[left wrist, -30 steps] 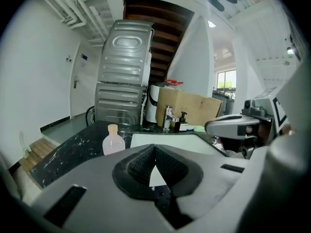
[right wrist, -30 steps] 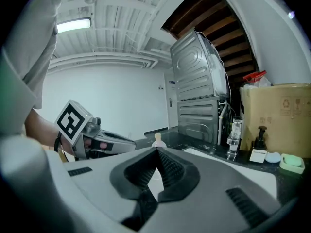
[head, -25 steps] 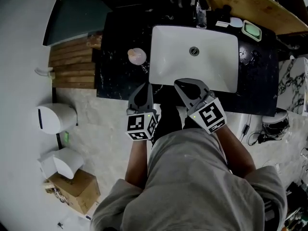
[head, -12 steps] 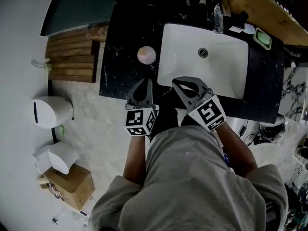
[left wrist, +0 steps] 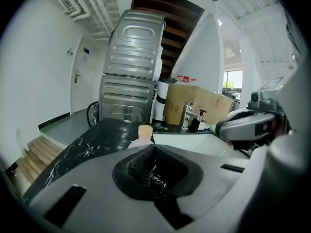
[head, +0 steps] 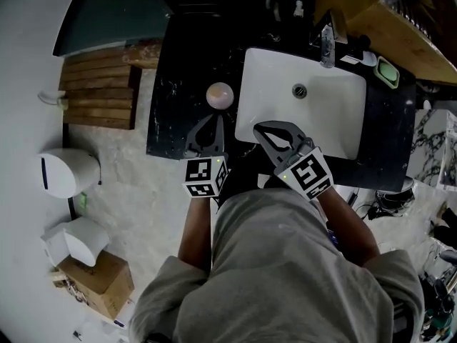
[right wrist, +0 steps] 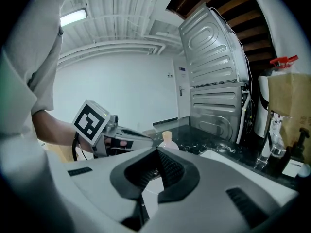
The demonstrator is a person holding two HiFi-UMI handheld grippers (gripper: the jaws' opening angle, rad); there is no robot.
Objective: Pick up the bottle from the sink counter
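The bottle [head: 220, 95], pale with a pinkish cap, stands upright on the black counter [head: 178, 84] just left of the white sink [head: 343, 120]. My left gripper [head: 211, 121] is shut and empty. It hangs over the counter's front edge, a short way in front of the bottle. In the left gripper view the bottle's cap [left wrist: 145, 130] peeks over the shut left gripper [left wrist: 154, 147]. My right gripper [head: 260, 128] is also shut and empty, over the sink's near left corner. In the right gripper view the bottle [right wrist: 167, 138] shows beyond the right gripper [right wrist: 158, 152].
A faucet [head: 327, 45], a dark pump bottle and a green soap dish [head: 389, 71] line the sink's back edge. Wooden steps [head: 96, 84] lie left of the counter, with a white bin [head: 64, 171] and a cardboard box [head: 96, 281] on the floor. A washing machine [left wrist: 131, 76] stands behind.
Both grippers have edged forward toward the counter, and the left one now sits closer to the bottle. Both jaws stayed shut.
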